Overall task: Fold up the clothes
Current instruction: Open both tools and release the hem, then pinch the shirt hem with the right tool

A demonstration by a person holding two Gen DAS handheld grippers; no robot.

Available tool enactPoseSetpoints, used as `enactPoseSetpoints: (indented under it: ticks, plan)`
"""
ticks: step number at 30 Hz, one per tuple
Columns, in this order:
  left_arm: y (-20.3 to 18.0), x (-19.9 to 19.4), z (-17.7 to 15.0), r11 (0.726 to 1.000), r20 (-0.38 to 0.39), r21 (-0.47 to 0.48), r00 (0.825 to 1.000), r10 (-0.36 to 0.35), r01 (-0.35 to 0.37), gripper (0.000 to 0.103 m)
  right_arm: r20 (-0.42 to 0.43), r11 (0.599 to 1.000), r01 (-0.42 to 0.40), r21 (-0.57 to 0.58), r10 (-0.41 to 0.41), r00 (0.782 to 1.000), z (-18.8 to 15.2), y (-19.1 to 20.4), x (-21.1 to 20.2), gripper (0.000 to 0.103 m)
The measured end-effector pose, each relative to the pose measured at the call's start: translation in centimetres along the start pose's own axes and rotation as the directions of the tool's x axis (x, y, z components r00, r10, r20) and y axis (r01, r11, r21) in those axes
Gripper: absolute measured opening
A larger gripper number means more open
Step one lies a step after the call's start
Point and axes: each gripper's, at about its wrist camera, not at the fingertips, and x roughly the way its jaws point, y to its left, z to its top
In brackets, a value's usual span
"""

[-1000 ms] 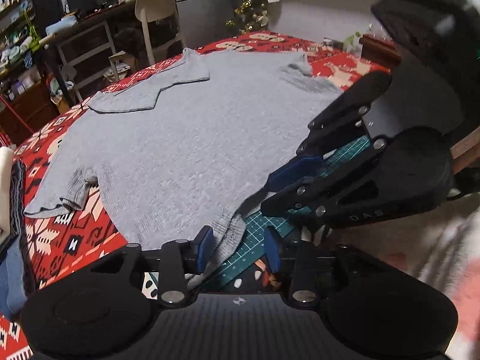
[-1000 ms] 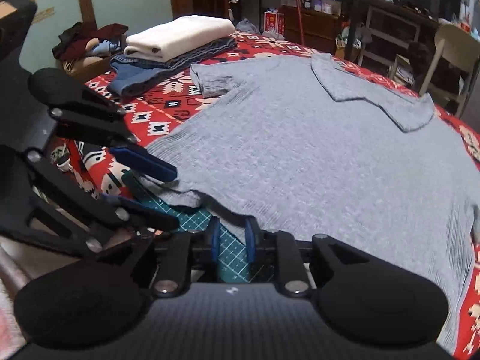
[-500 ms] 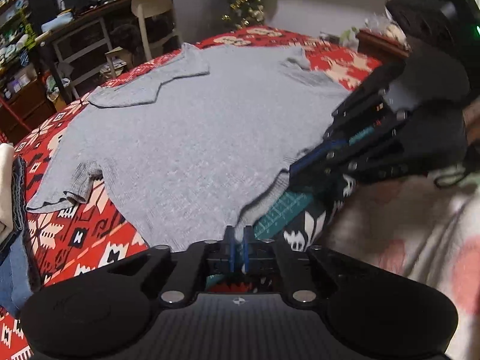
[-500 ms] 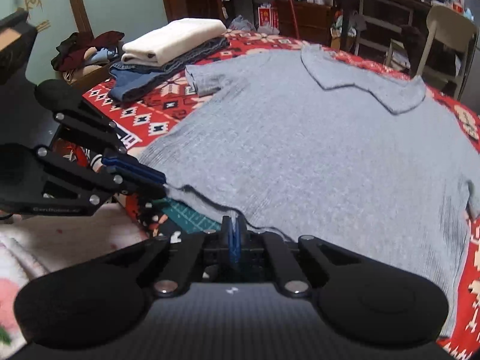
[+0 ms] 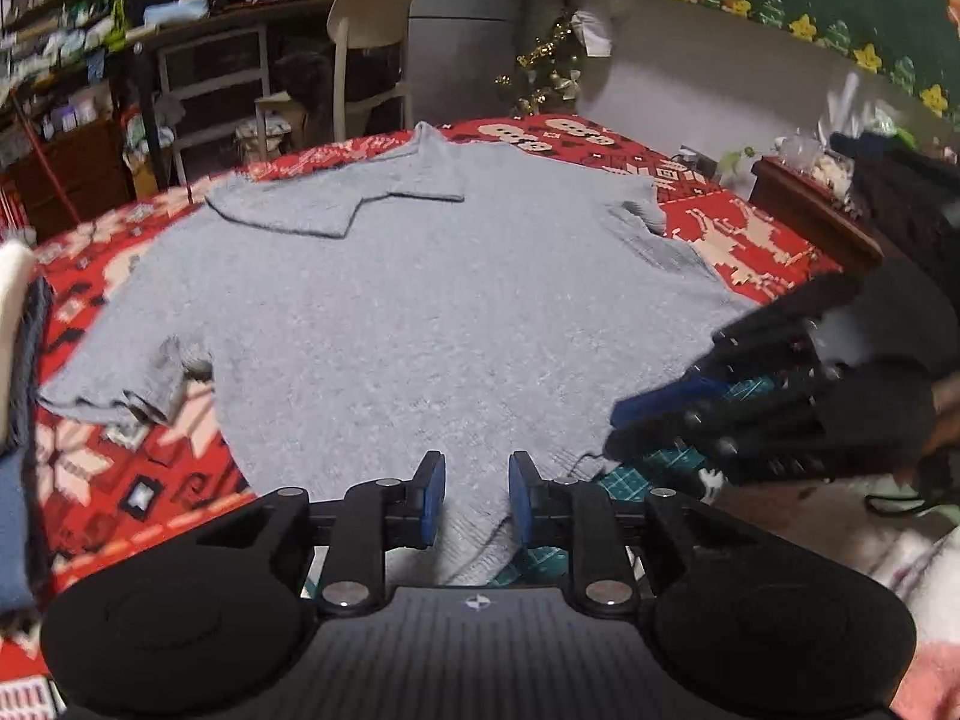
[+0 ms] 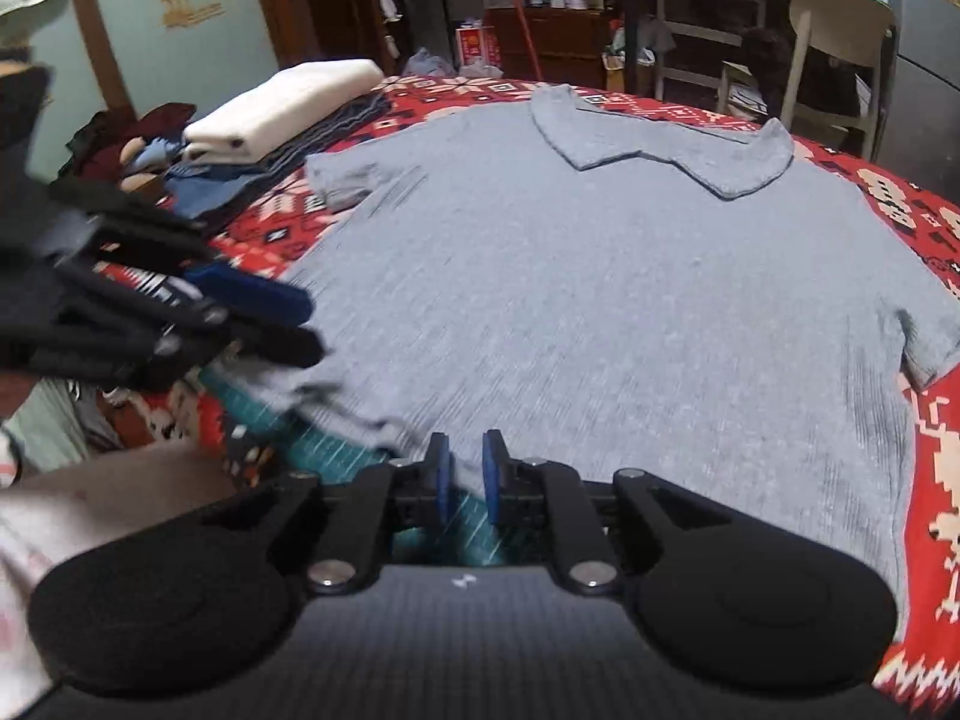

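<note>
Where both pairs of jaws were clamped tight on the hem half a second ago, they have just been opening, and the cloth now lies loose between the pads. Nearest the left wrist camera, the left gripper (image 5: 477, 501) stands parted over the bottom hem of the grey shirt (image 5: 420, 312), its blue pads clear of the knit on either side. Nearest the right wrist camera, the right gripper (image 6: 465, 477) is released too, with a narrower gap, and the hem edge sits just at its pads. Both point steeply down at the near edge of the worktop (image 5: 750, 240), close beside each other.

Under the hem a green cutting mat (image 6: 336, 450) shows. Over it the shirt lies flat, spread on a red patterned cloth (image 6: 936, 480), sleeves out to both sides and collar at the far end. Off to one side of the cloth sits a stack of folded clothes (image 6: 282, 114), white on top. Beyond the worktop stand a pale chair (image 5: 366, 60), cluttered shelves (image 5: 54, 60) and a small decorated tree (image 5: 546, 72) against the wall.
</note>
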Motion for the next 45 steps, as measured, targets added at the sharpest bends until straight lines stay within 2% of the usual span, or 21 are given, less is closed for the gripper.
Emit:
enactPoseSetpoints:
  ticks: [4, 6, 9, 11, 15, 21, 24, 28, 29, 30, 31, 34, 37, 42, 45]
  plan:
    - [-0.8, 0.3, 0.6, 1.0, 0.01, 0.024, 1.0, -0.017, 0.016, 0.023, 0.016, 1.0, 0.005, 0.025, -0.005, 1.0, -1.1, -0.5, -1.7, 0.013]
    - [-1.5, 0.6, 0.9, 0.999, 0.022, 0.051, 1.0, -0.019, 0.018, 0.028, 0.033, 0.999, 0.016, 0.05, -0.017, 0.999, -1.5, -1.1, -2.8, 0.018]
    - [-2.0, 2.1, 1.3, 0.998, 0.005, 0.042, 0.999, -0.042, 0.042, 0.029, 0.068, 0.991, 0.074, 0.109, -0.082, 0.994, -1.7, -3.0, -4.3, 0.021]
    - [-2.2, 3.2, 1.6, 0.998, -0.008, 0.032, 0.998, -0.059, 0.059, 0.029, 0.061, 0.978, 0.124, 0.167, -0.136, 0.989, -1.7, -4.6, -4.5, 0.022]
    - [-2.6, 4.2, 1.3, 0.997, -0.037, 0.044, 0.997, -0.061, 0.063, 0.029, 0.04, 0.967, 0.121, 0.225, -0.133, 0.99, -1.3, -6.0, -3.0, 0.023]
    - [-2.1, 3.2, -0.5, 0.996, -0.057, 0.068, 0.997, -0.056, 0.06, 0.029, 0.008, 0.979, 0.201, 0.043, -0.202, 0.979, -2.9, -2.6, -3.0, 0.023]
    - [-1.1, 2.1, -1.0, 0.999, -0.044, 0.027, 0.998, -0.042, 0.043, 0.029, -0.002, 0.983, 0.166, 0.083, -0.166, 0.986, -3.5, -2.6, -4.1, 0.023]
    - [0.3, 0.5, -1.2, 0.997, 0.006, -0.059, 0.999, -0.041, 0.041, 0.029, 0.048, 0.975, 0.147, 0.166, -0.157, 0.986, -2.9, -3.8, -5.5, 0.021]
    - [0.6, 0.3, -1.2, 0.997, 0.015, -0.073, 0.999, -0.033, 0.034, 0.029, 0.059, 0.973, 0.152, 0.172, -0.164, 0.985, -2.4, -4.1, -5.5, 0.015]
    - [1.0, 0.1, -1.1, 0.996, 0.022, -0.084, 1.0, -0.021, 0.023, 0.029, 0.068, 0.972, 0.158, 0.177, -0.172, 0.983, -1.9, -4.3, -5.3, 0.002]
    - [1.3, 0.0, -1.1, 0.996, 0.024, -0.094, 1.0, -0.005, 0.007, 0.029, 0.07, 0.971, 0.161, 0.179, -0.176, 0.982, -1.3, -4.5, -4.7, 0.0]
    - [2.5, -0.3, -1.4, 0.989, 0.014, -0.135, 0.998, 0.056, -0.053, 0.029, 0.049, 0.973, 0.136, 0.187, -0.147, 0.988, -0.3, -4.8, -2.8, 0.0]
    - [3.9, -1.3, -2.3, 0.976, 0.003, -0.193, 0.994, 0.105, -0.102, 0.029, 0.002, 0.975, 0.14, 0.171, -0.143, 0.99, -1.2, -4.1, -1.8, 0.001]
    - [5.9, -3.1, -4.1, 0.948, -0.022, -0.287, 0.99, 0.14, -0.141, 0.03, -0.015, 0.969, 0.121, 0.216, -0.12, 0.993, -3.0, -4.0, -3.6, 0.002]
    - [6.8, -3.7, -4.6, 0.929, -0.024, -0.344, 0.991, 0.135, -0.135, 0.034, 0.006, 0.961, 0.123, 0.246, -0.128, 0.992, -2.9, -4.7, -4.8, 0.01]
